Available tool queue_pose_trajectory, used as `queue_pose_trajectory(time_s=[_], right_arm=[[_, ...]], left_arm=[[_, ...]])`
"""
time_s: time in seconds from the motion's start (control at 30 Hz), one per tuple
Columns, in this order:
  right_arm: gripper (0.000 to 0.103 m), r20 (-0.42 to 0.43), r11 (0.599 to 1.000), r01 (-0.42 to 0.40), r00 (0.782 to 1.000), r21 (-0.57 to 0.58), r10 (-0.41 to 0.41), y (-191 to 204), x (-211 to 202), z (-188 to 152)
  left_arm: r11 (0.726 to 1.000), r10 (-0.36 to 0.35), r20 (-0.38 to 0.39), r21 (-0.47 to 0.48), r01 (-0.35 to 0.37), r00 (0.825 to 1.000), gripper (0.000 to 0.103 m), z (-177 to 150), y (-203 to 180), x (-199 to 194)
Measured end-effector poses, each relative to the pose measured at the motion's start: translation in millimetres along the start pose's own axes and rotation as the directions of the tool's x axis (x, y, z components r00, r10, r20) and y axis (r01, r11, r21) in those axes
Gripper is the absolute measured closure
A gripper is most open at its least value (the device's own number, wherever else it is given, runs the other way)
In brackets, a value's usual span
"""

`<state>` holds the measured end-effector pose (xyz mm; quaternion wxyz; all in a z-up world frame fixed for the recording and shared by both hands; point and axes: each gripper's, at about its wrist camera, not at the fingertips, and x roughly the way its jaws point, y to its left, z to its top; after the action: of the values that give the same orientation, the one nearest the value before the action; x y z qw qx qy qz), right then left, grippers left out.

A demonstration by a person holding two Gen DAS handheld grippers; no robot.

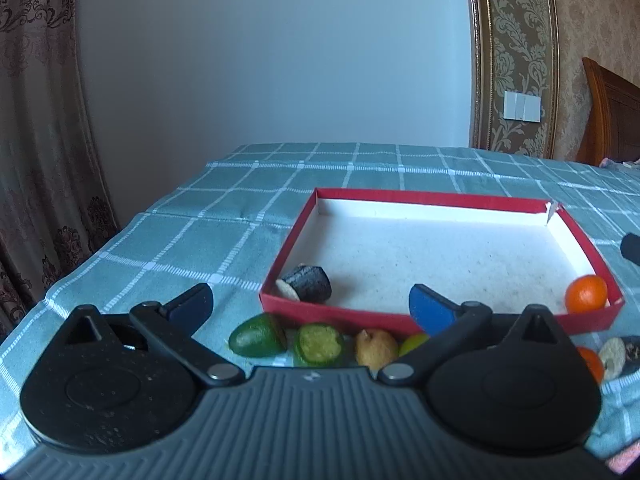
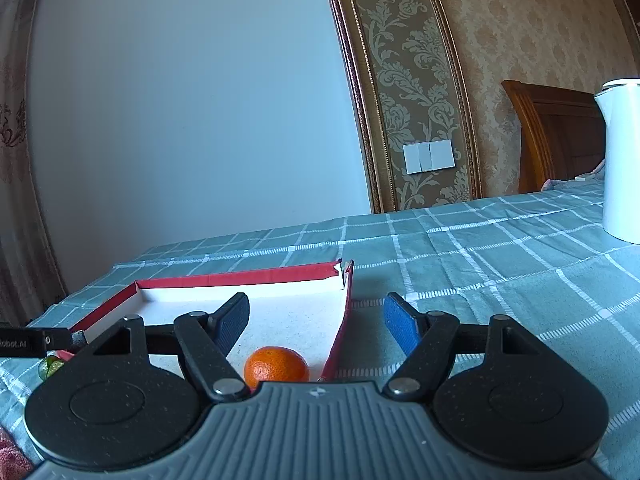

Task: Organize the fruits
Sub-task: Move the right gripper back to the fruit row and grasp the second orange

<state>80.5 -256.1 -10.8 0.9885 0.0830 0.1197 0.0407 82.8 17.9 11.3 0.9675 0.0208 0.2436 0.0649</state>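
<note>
A red box [image 1: 288, 240] with a white floor lies on the checked cloth. A dark fruit piece [image 1: 308, 289] lies in its near left corner, and an orange [image 1: 586, 294] in its near right corner. In front of the box lie a green half [image 1: 258, 336], a cut green slice [image 1: 319, 345], a tan piece [image 1: 376, 348] and a yellow-green fruit [image 1: 413, 343]. My left gripper [image 1: 310, 308] is open and empty above these. My right gripper [image 2: 316, 320] is open and empty over the box's right wall [image 2: 340, 332], with the orange [image 2: 276, 366] just below it.
Another orange [image 1: 592, 362] and a pale slice [image 1: 612, 357] lie at the right, outside the box. A white kettle [image 2: 622, 160] stands at the far right of the table. The table's left edge drops off beside a curtain [image 1: 36, 140]. A wall is behind.
</note>
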Motion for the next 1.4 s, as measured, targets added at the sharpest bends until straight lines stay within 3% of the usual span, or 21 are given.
queue_pose_trajectory(time_s=[0.13, 0.33, 0.5, 0.6, 0.7, 0.9, 1.07, 1.1, 1.17, 1.2, 1.4], right_arm=[[0.029, 0.006, 1.0, 0.0, 1.0, -0.002, 0.0, -1.6, -0.8, 0.1], [0.029, 0.036, 1.0, -0.003, 0.999, -0.014, 0.004, 0.0, -5.2, 0.1], [0.028, 0.112, 0.999, -0.015, 0.994, -0.037, 0.019, 3.1, -15.5, 0.7], [0.019, 0.161, 0.999, -0.035, 0.986, -0.037, 0.041, 3.7, -24.9, 3.0], [0.018, 0.168, 0.998, -0.054, 0.984, -0.045, 0.061, 7.5, -35.5, 8.7], [0.018, 0.06, 0.975, -0.129, 0.988, -0.181, 0.142, 36.6, -61.3, 8.1], [0.018, -0.08, 0.939, -0.215, 0.976, -0.27, 0.2, 58.8, -72.3, -2.2], [0.02, -0.107, 0.934, -0.231, 0.972, -0.273, 0.209, 61.1, -72.4, -5.2], [0.035, -0.152, 0.924, -0.253, 0.964, -0.286, 0.216, 64.6, -71.5, -10.5], [0.047, -0.171, 0.92, -0.256, 0.962, -0.298, 0.212, 66.3, -70.0, -13.2], [0.05, -0.23, 0.918, -0.249, 0.956, -0.308, 0.182, 69.7, -63.0, -29.6]], left_arm=[[0.999, -0.032, -0.016, -0.013, 0.032, 0.999, 0.0, -17.0, 2.3, -8.0], [1.0, -0.023, -0.042, -0.016, 0.022, 0.999, 0.0, -37.5, 5.5, 2.5], [0.99, -0.079, -0.058, -0.119, 0.071, 0.995, 0.0, -37.1, 24.0, 8.1], [0.982, -0.088, -0.081, -0.173, 0.073, 0.993, 0.0, -37.4, 31.9, 13.1], [0.98, -0.094, -0.085, -0.184, 0.077, 0.992, 0.0, -36.7, 33.2, 14.5], [0.979, -0.097, -0.08, -0.188, 0.081, 0.992, 0.0, -37.3, 34.3, 13.7], [0.977, -0.099, -0.077, -0.197, 0.082, 0.992, 0.0, -37.8, 35.6, 13.2], [0.977, -0.099, -0.077, -0.198, 0.082, 0.992, 0.0, -37.4, 35.5, 13.1], [0.977, -0.1, -0.076, -0.199, 0.083, 0.992, 0.0, -37.6, 35.5, 12.9], [0.976, -0.101, -0.075, -0.2, 0.084, 0.992, 0.0, -37.6, 35.5, 12.7], [0.975, -0.107, -0.069, -0.205, 0.091, 0.992, 0.0, -38.0, 36.9, 11.7]])
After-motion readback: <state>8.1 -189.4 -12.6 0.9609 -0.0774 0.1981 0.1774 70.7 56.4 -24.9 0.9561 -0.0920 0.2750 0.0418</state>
